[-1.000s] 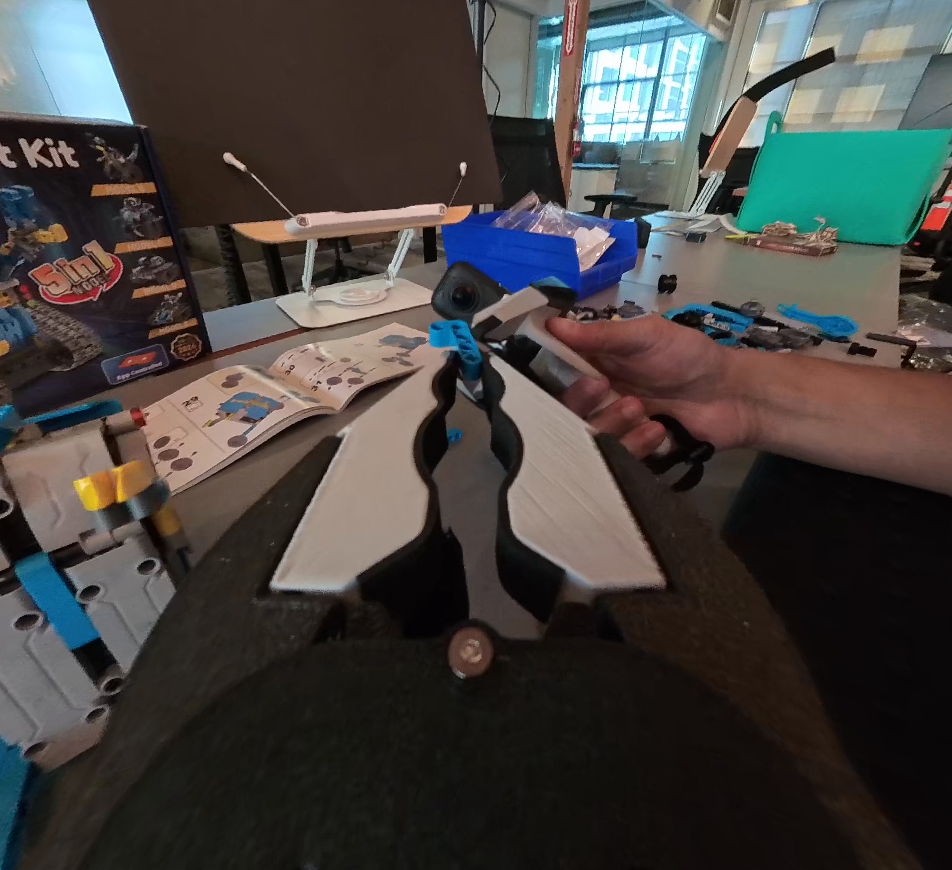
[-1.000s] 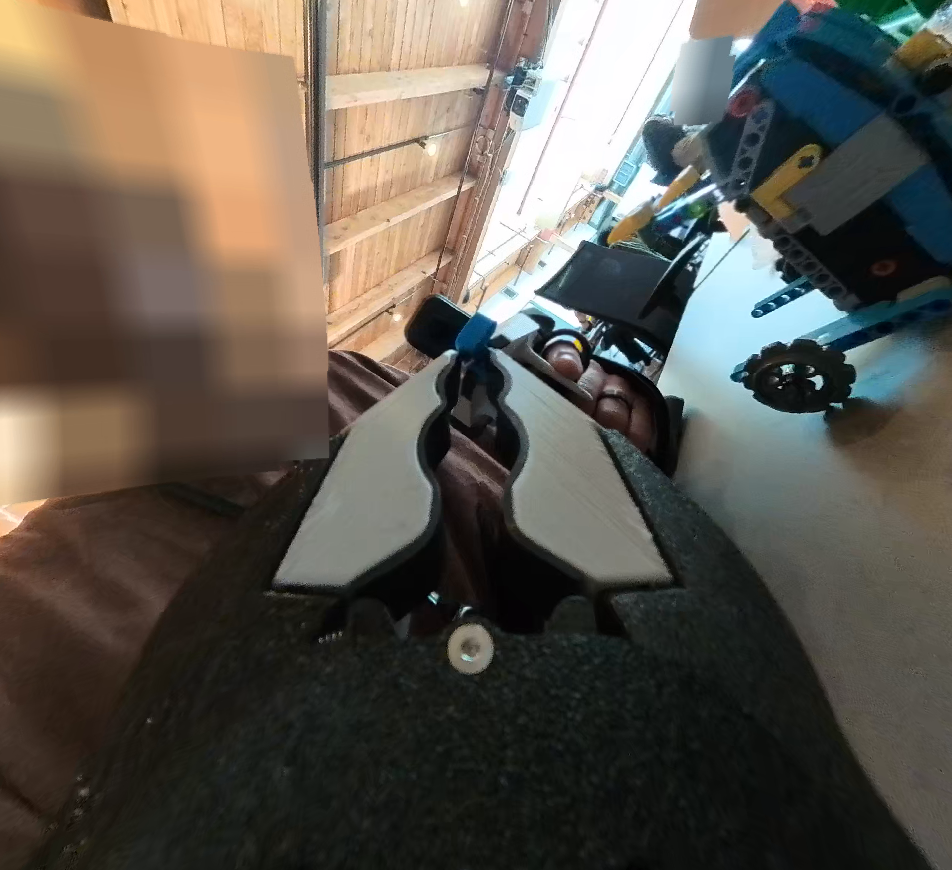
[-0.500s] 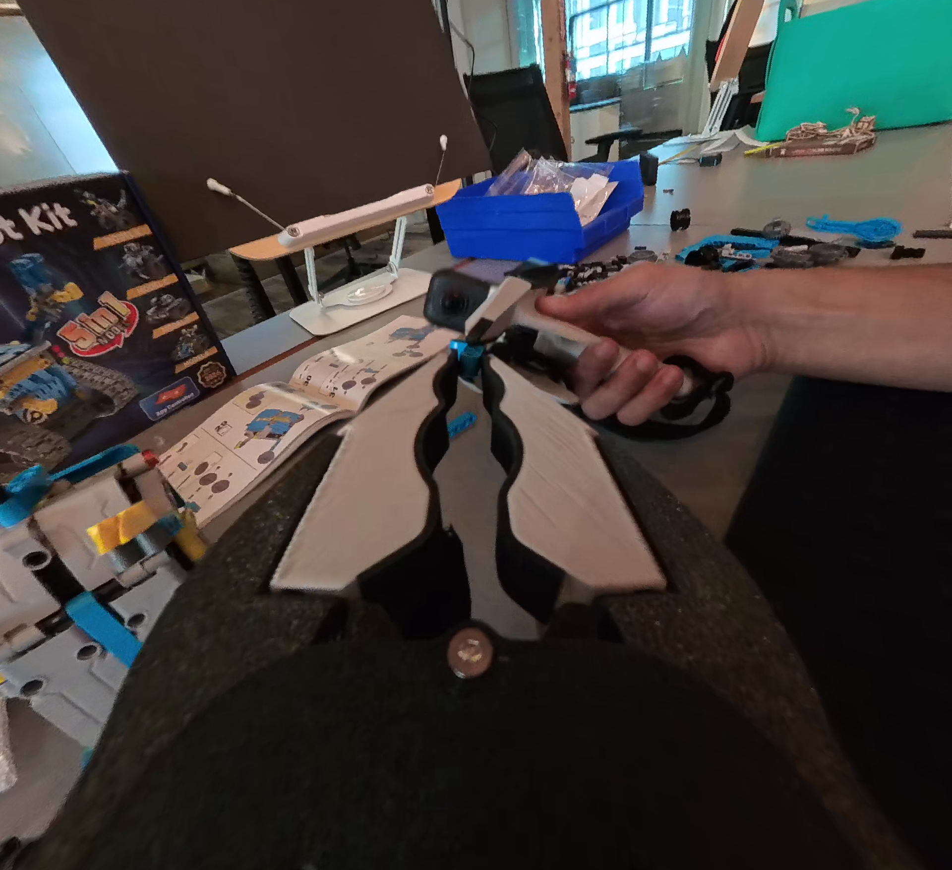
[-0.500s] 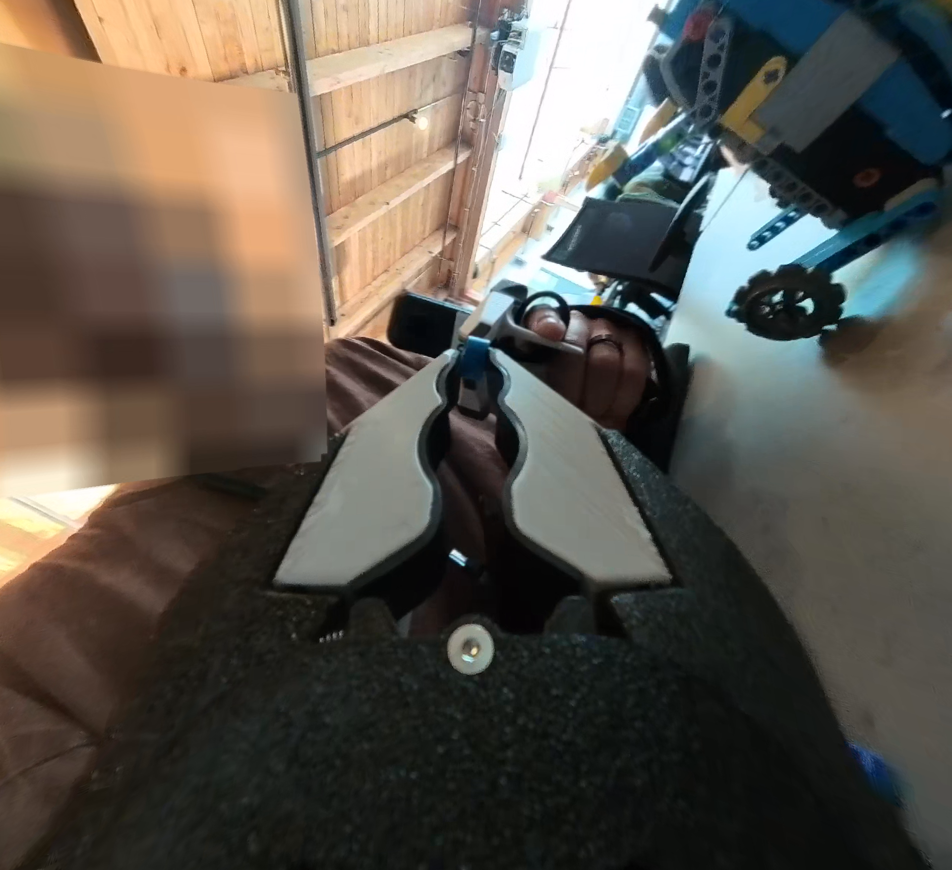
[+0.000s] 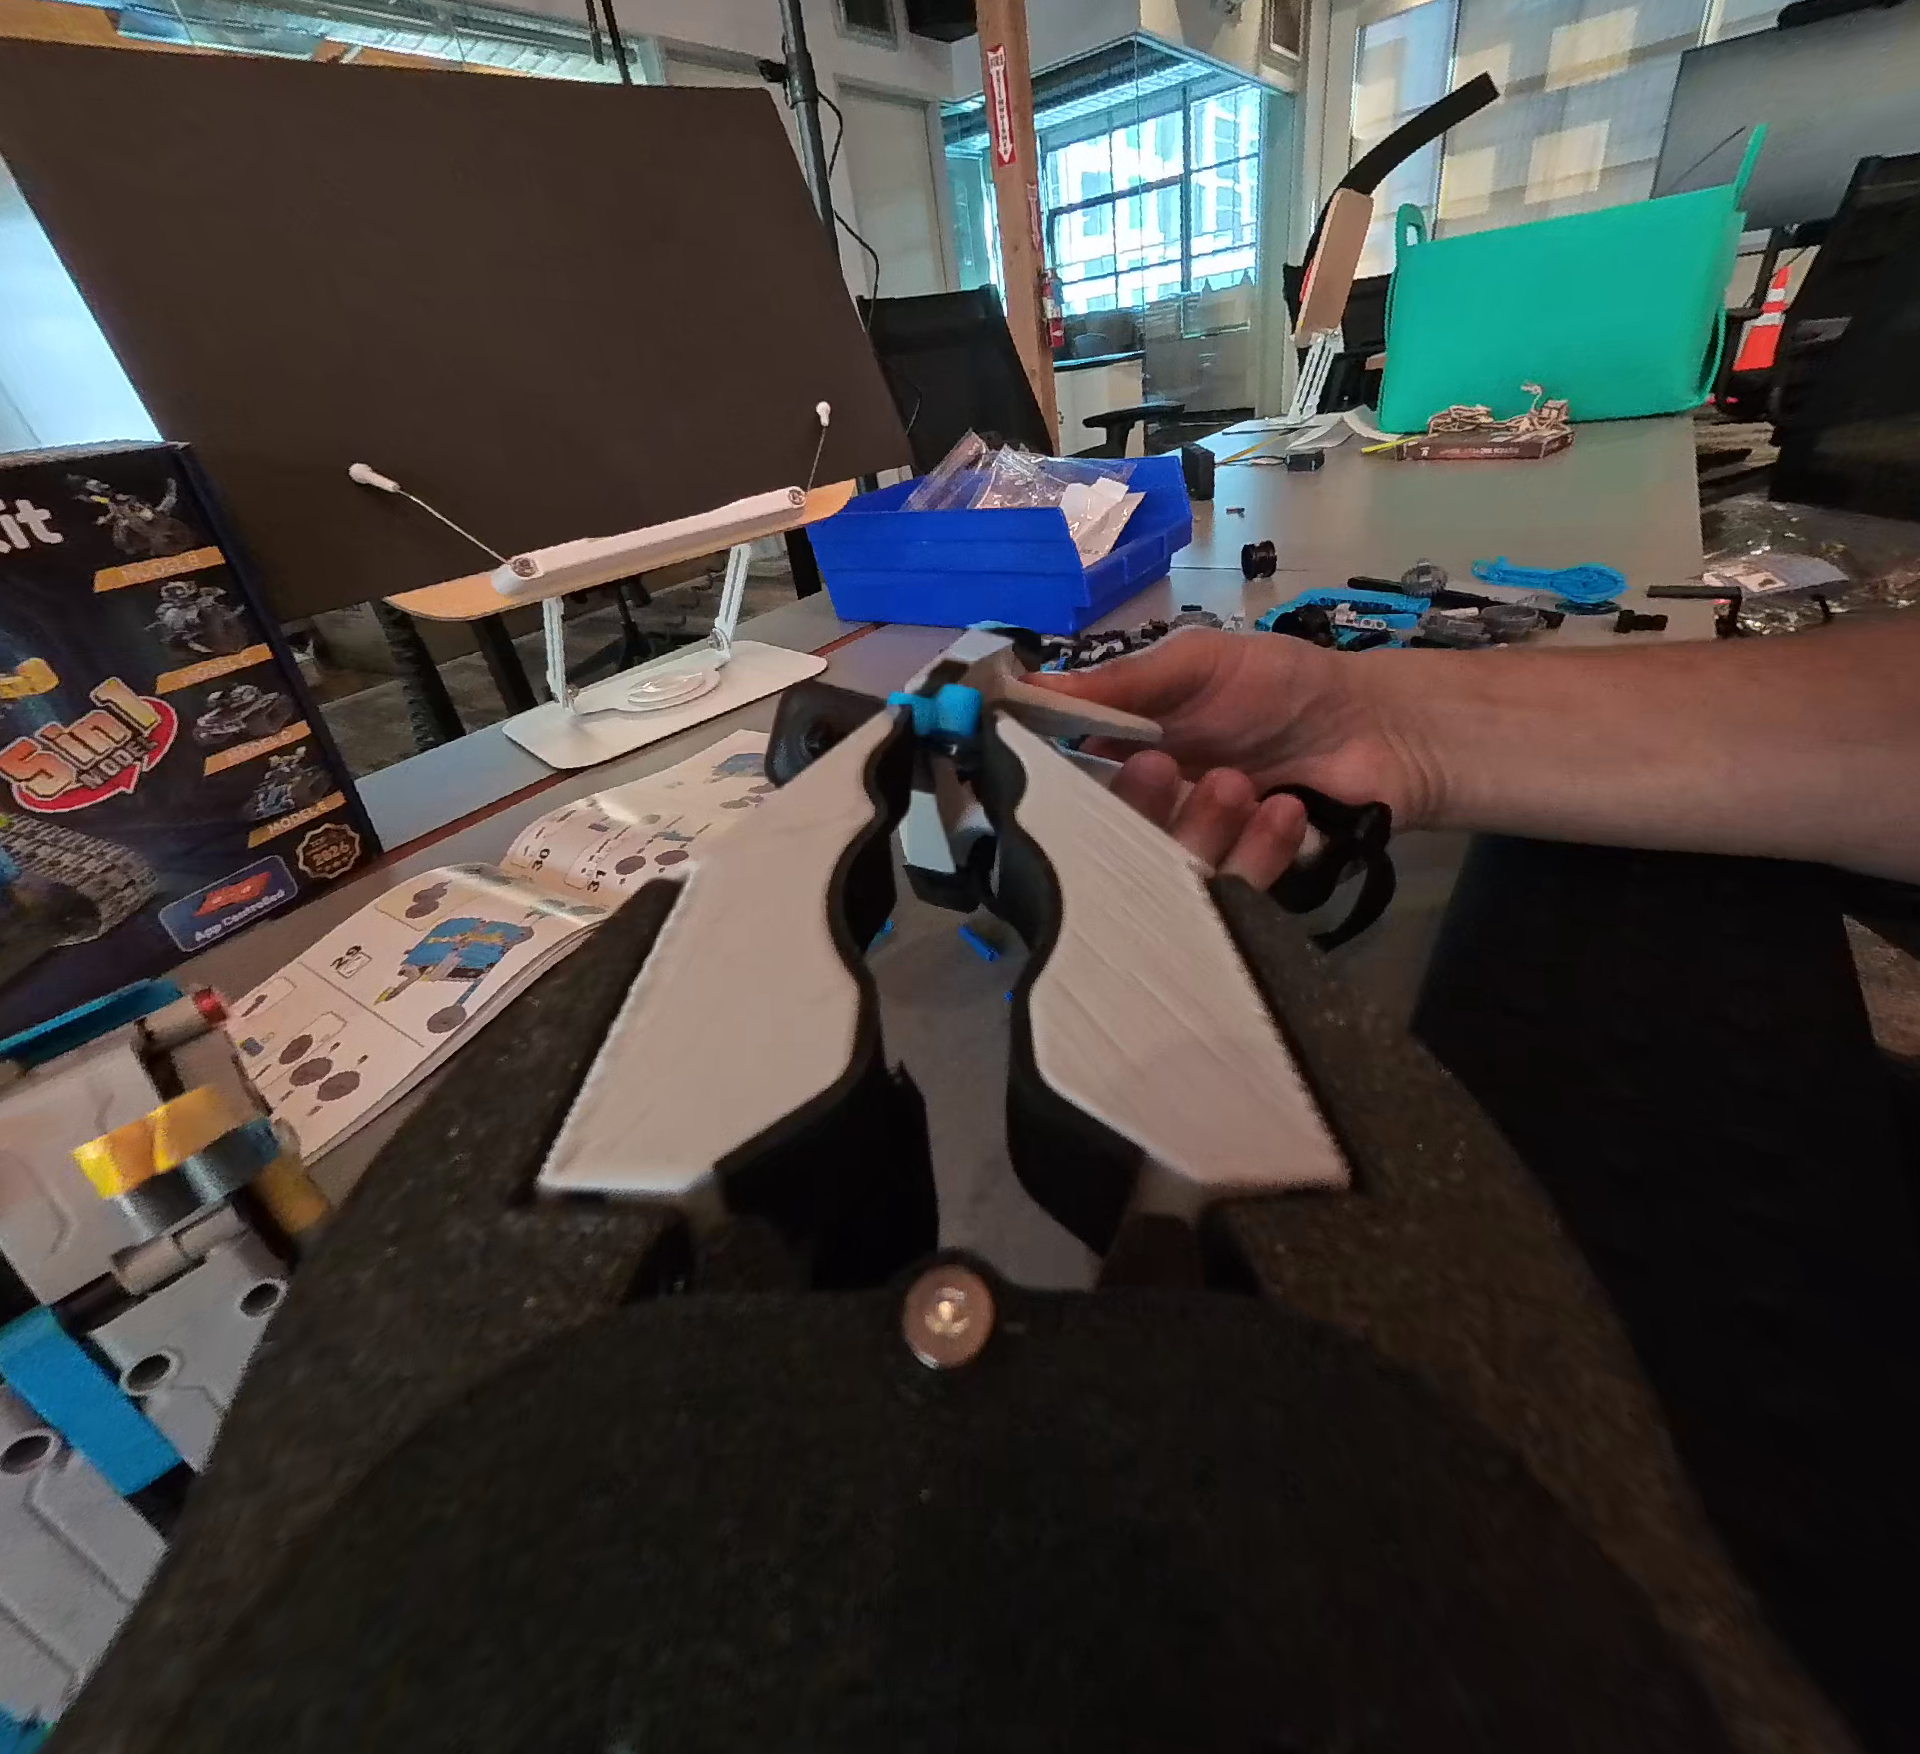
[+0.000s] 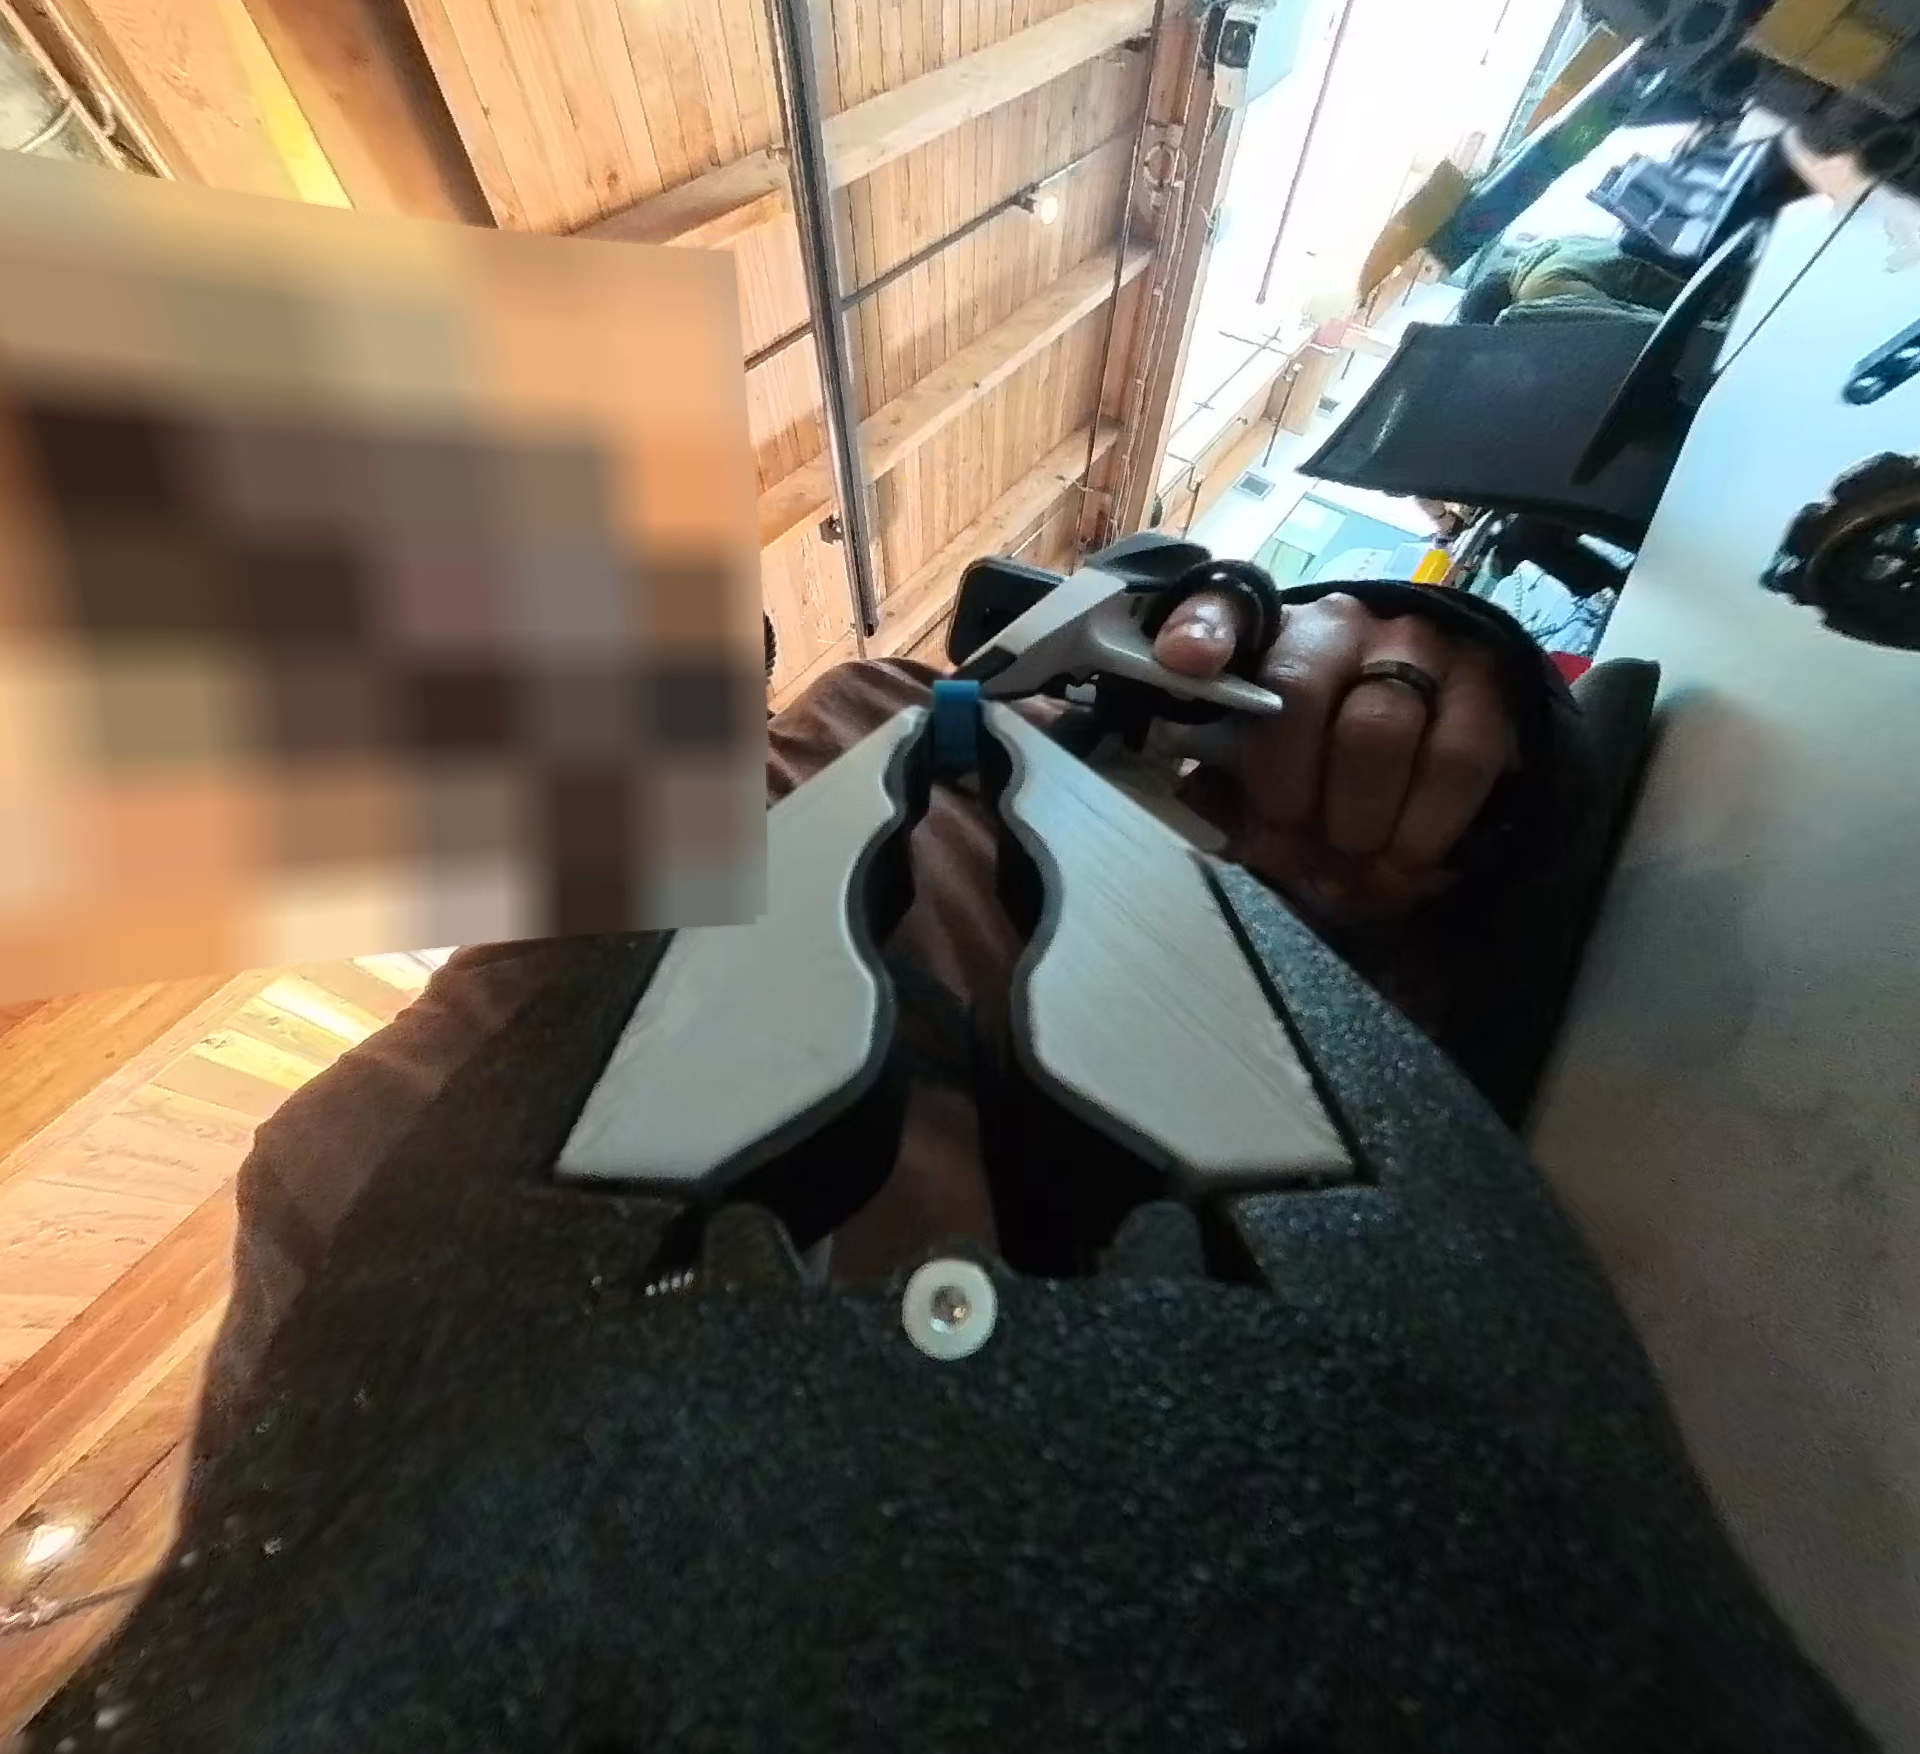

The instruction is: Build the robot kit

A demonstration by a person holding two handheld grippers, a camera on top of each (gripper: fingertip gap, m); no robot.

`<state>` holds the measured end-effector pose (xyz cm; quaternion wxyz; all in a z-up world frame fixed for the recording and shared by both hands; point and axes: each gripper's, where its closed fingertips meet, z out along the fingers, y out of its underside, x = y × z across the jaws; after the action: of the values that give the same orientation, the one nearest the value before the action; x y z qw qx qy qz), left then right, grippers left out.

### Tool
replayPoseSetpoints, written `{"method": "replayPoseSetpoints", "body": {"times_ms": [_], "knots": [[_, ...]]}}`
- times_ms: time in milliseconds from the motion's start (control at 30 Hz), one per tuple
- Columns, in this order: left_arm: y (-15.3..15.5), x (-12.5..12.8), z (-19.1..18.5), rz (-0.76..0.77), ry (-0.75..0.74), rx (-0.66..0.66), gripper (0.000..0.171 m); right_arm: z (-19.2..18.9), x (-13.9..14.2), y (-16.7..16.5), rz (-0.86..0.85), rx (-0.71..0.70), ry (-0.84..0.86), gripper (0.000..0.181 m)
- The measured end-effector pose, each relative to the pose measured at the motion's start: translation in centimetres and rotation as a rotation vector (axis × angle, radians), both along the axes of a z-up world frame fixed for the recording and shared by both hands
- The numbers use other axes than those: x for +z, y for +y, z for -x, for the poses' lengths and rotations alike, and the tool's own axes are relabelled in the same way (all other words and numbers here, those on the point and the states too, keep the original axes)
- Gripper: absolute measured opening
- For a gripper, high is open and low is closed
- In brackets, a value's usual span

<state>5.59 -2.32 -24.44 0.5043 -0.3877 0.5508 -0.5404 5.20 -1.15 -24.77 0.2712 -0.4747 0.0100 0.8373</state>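
The left gripper point(image 5: 940, 717) is closed on a small blue connector piece point(image 5: 943, 712), pinching it at the very ends of its fingers, lifted above the grey table point(image 5: 1455, 520). The right gripper point(image 6: 954, 730), tilted steeply so its view takes in the wooden ceiling, meets it tip to tip and appears to clamp the same blue piece from the other side; how firmly it bites is hard to tell, since only a sliver of blue shows between its jaws. The right hand point(image 5: 1257, 728) grips its handle to the right, and the left hand point(image 6: 1382, 748), wearing a dark ring, shows beyond the tips in the right wrist view.

The piece is small and held only at the fingertips, so any twist between the two grippers could pop it free. It would then drop toward the near table edge, where loose blue pins point(image 5: 977, 941) already lie, or into the person's lap.

The open instruction booklet point(image 5: 457, 946) lies to the left, the partly built model point(image 5: 135, 1216) nearer left, the kit box point(image 5: 156, 686) behind it, and a blue bin point(image 5: 997, 551) of bagged parts farther off.
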Motion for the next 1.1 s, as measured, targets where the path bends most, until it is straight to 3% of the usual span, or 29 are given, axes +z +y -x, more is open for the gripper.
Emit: {"method": "replayPoseSetpoints", "body": {"times_ms": [633, 833, 933, 1000, 1033, 1100], "knots": [[-0.8, -0.5, 0.0, -0.076, 0.009, 0.0, 0.007, 0.3, -0.6, -0.7, 0.048, 0.079, -0.005, 0.008], [-0.5, -0.8, 0.0, -0.055, 0.039, -0.01, 0.007, 0.1, -1.0, -0.4, 0.022, 0.022, -0.087, 0.01], [-0.1, -0.5, 0.1, -0.036, 0.028, 0.005, 0.007, -2.3, -0.3, 1.1, -0.105, -0.233, -0.264, 0.02], [0.5, -0.7, 0.0, -0.019, 0.049, 0.026, 0.007, -5.2, 0.9, 1.5, -0.304, -0.539, -0.572, 0.025], [0.7, -1.0, -0.1, -0.005, 0.065, 0.033, 0.007, -6.8, 2.1, 1.4, -0.418, -0.719, -0.737, 0.047], [1.3, -1.3, -0.3, 0.021, 0.09, 0.049, 0.007, -10.2, 3.4, 0.8, -0.536, -1.045, -1.067, 0.055]]}}
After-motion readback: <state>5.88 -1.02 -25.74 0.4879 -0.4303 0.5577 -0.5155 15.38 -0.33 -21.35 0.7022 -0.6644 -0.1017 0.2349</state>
